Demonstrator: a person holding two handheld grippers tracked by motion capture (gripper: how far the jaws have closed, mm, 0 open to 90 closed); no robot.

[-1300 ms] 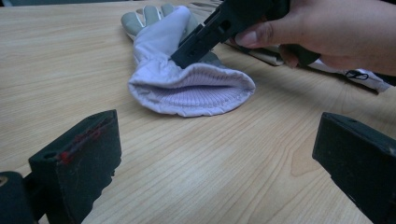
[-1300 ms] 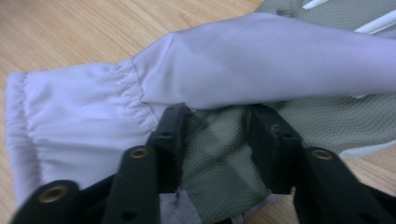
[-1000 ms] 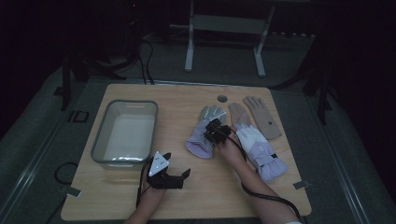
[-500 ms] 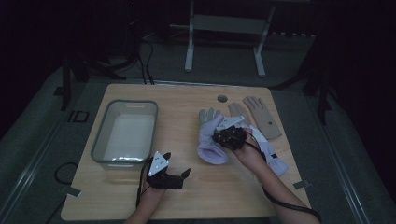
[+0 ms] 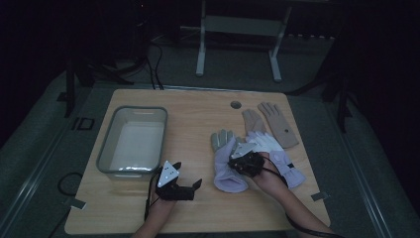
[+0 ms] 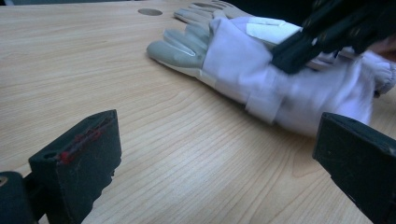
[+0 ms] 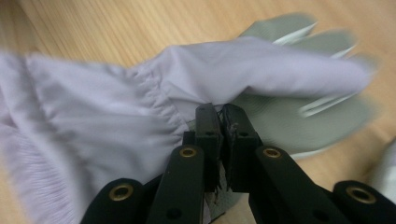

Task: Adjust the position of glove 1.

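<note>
Right gripper (image 7: 223, 122) clamped on a thin fold of the lilac glove (image 5: 229, 166), jaws pressed together with only a sliver of cloth between. Glove still on the table (image 5: 198, 111), right of the clear tub (image 5: 132, 140), grey fingertips pointing away from the person, cuff toward the near edge. Left gripper (image 5: 179, 186) parked just in front of the tub's near right corner, jaws spread wide and holding nothing.

Likely trouble, judged from here:

- Slipping out. Grip sits on a shallow pinch of loose fabric by the gathered cuff; a quick pull toward the tub could tug the fold free and drop the glove short.
- Dragging a neighbour. White glove (image 5: 277, 157) lies touching the lilac one on the side away from the tub, with the tan gloves (image 5: 271, 125) just beyond; a low sideways sweep could snag and shift them.
- Catching the tub's rim. Limp cloth hanging below the jaws could drape over the wall instead of landing inside unless lifted well clear.
- Clipping the left gripper, which sits close to the path to the tub.
</note>
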